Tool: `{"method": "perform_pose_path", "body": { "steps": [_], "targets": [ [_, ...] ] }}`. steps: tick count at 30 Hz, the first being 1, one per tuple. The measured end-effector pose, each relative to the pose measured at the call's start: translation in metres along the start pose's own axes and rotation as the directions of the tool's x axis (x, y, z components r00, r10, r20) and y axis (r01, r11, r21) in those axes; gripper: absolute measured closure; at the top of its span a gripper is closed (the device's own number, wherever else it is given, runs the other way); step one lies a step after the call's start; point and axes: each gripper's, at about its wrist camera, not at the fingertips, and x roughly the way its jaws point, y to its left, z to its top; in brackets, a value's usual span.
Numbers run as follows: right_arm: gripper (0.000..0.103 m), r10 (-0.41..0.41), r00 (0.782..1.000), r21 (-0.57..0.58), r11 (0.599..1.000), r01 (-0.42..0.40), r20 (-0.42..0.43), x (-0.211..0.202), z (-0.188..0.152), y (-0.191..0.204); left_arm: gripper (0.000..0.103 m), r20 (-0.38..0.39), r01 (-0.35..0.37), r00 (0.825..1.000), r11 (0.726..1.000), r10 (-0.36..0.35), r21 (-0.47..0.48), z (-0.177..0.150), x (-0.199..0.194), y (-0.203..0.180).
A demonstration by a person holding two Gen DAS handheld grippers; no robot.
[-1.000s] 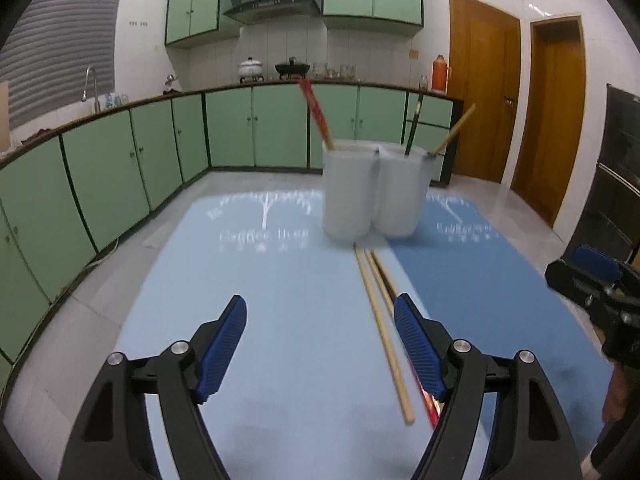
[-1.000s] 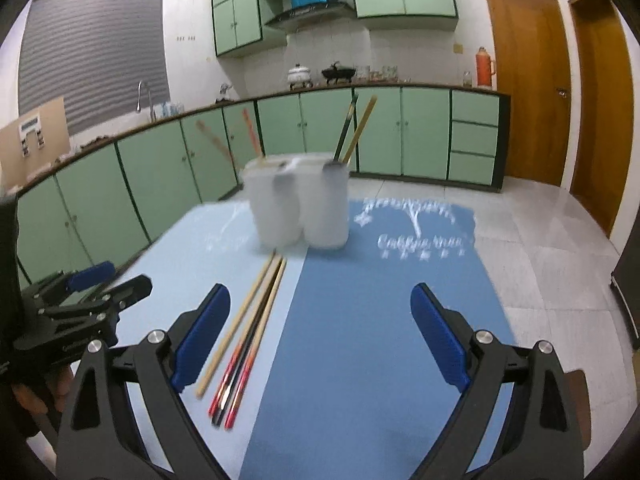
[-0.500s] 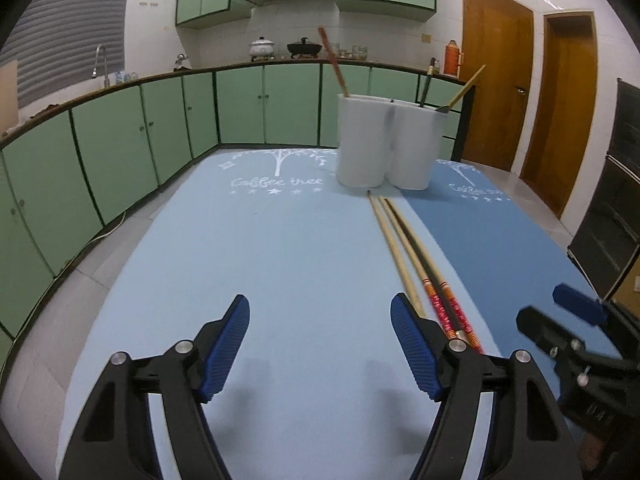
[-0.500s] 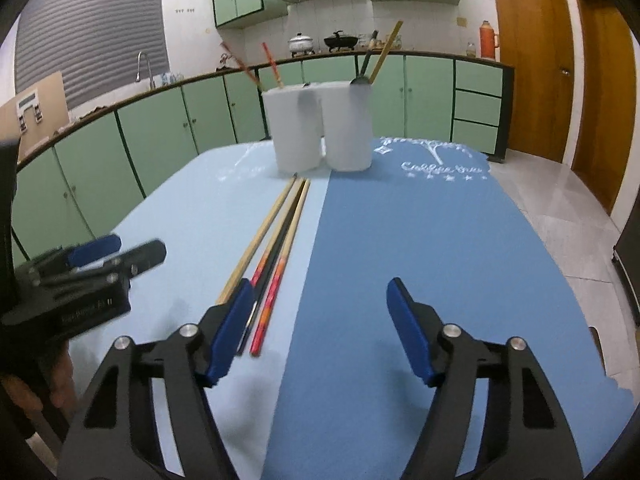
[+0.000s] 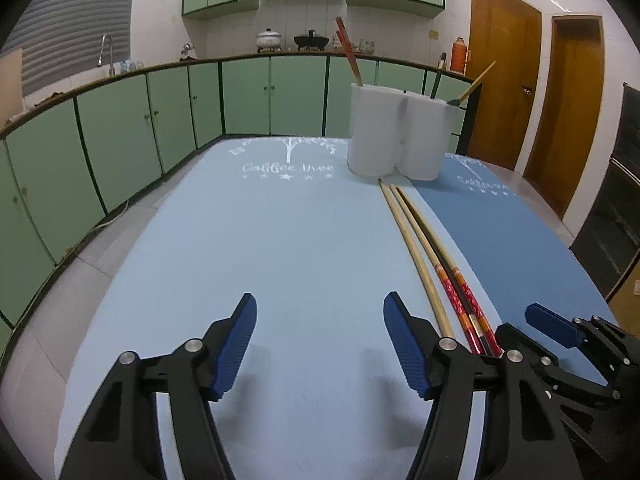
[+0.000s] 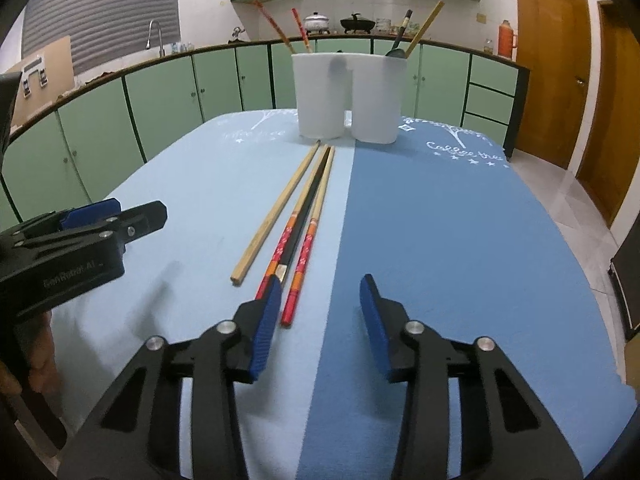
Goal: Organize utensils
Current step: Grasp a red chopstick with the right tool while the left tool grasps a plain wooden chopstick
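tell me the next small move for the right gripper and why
Probably shift the right gripper slightly left so a chopstick sits between the pads. Its jaws have just been closing with nothing between them, and the chopstick ends lie at its left finger.

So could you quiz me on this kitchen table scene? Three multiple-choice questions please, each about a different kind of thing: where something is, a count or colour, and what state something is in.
1. Where do the loose chopsticks lie?
A. In the sink
B. On the mat in front of the white cups
C. On the floor

2. How many white cups stand on the table?
A. Two
B. Four
C. One

3. What is between the right gripper fingers?
A. A spoon
B. A cup
C. Nothing; open

Answers:
1 B, they lie flat on the mat, pointing at the cups.
2 A, two stand side by side.
3 C, its jaws have just been closing, but the chopsticks' ends lie by its left finger, not gripped.
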Motion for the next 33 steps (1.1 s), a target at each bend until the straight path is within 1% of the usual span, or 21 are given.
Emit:
{"method": "perform_pose_path", "body": {
  "steps": [4,6,14,17,18,19,25,28,33],
  "targets": [
    [0.073,0.002,1.000,0.001,1.000,-0.002,-0.028,0.004,-0.001,0.001,0.038,-0.027,0.013,1.000,1.000,-0.014,-0.012,-0.007,0.003,0.001],
    [0.073,0.001,0.999,-0.001,1.000,-0.001,-0.036,0.006,-0.001,0.002,0.038,-0.035,0.015,0.999,1.000,-0.016,-0.014,-0.009,0.004,0.000],
    [0.082,-0.007,0.998,-0.038,0.999,0.005,-0.059,0.011,0.000,0.008,0.038,-0.041,0.017,0.999,1.000,-0.018,-0.024,-0.012,0.005,-0.001],
    [0.090,0.003,0.998,-0.057,0.998,-0.006,-0.063,0.012,0.001,0.010,0.038,-0.043,0.016,0.999,1.000,-0.017,-0.025,-0.012,0.005,-0.002],
    [0.096,0.006,0.998,-0.056,0.998,-0.009,-0.064,0.012,0.001,0.010,0.038,-0.043,0.016,0.999,1.000,-0.017,-0.025,-0.012,0.005,-0.002],
    [0.097,0.009,0.998,-0.051,0.999,-0.013,-0.067,0.012,0.001,0.009,0.038,-0.044,0.016,0.999,1.000,-0.017,-0.025,-0.012,0.006,-0.002],
    [0.098,0.029,0.997,-0.009,1.000,-0.030,-0.070,0.010,0.003,-0.001,0.038,-0.055,0.029,0.998,1.000,-0.029,-0.009,-0.012,0.007,-0.010],
    [0.098,-0.006,0.998,0.019,1.000,0.007,-0.064,0.007,0.003,-0.012,0.038,-0.063,0.053,0.997,0.999,-0.053,-0.002,-0.012,0.008,-0.018],
    [0.098,-0.069,0.996,0.104,0.992,0.075,-0.058,0.005,0.005,-0.043,0.038,-0.080,0.090,0.993,0.996,-0.087,0.026,-0.012,0.013,-0.035]
  ]
}}
